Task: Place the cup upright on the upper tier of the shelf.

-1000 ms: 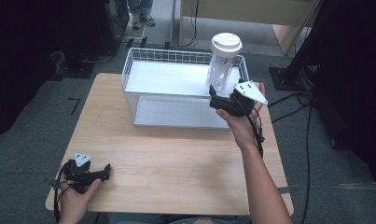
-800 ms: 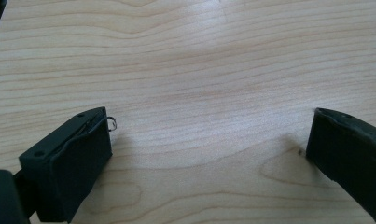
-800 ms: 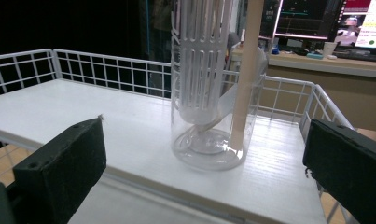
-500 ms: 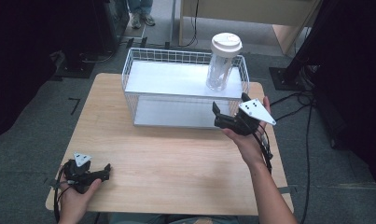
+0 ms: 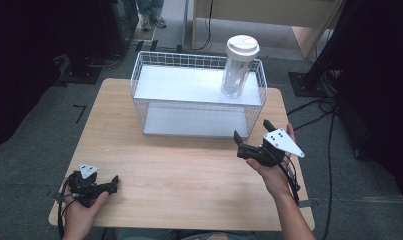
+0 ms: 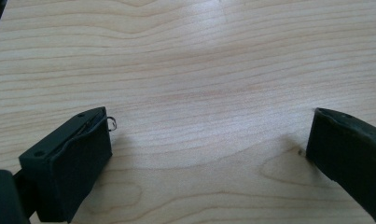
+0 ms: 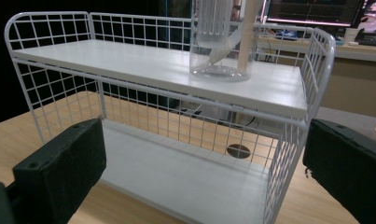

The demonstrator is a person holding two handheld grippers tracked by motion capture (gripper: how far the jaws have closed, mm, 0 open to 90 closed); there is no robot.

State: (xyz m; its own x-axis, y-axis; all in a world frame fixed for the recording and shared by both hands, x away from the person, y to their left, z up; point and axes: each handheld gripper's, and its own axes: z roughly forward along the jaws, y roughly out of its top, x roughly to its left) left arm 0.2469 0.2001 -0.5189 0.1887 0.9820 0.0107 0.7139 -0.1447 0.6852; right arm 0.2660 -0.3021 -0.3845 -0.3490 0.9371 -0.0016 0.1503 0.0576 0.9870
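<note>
The bottle stands upright on the top shelf of the wire rack, toward its right end, white lid on. The right gripper is held just off the rack's near right corner, jaws spread wide and empty, well apart from the bottle. In the right gripper view the bottle sits above and beyond the jaws. The left gripper rests on the table at its near left corner, jaws also wide open with bare wood between them.

A wire rack stands at the table's upper centre; a lidded cup sits on its top shelf, at the frame's upper right.
</note>
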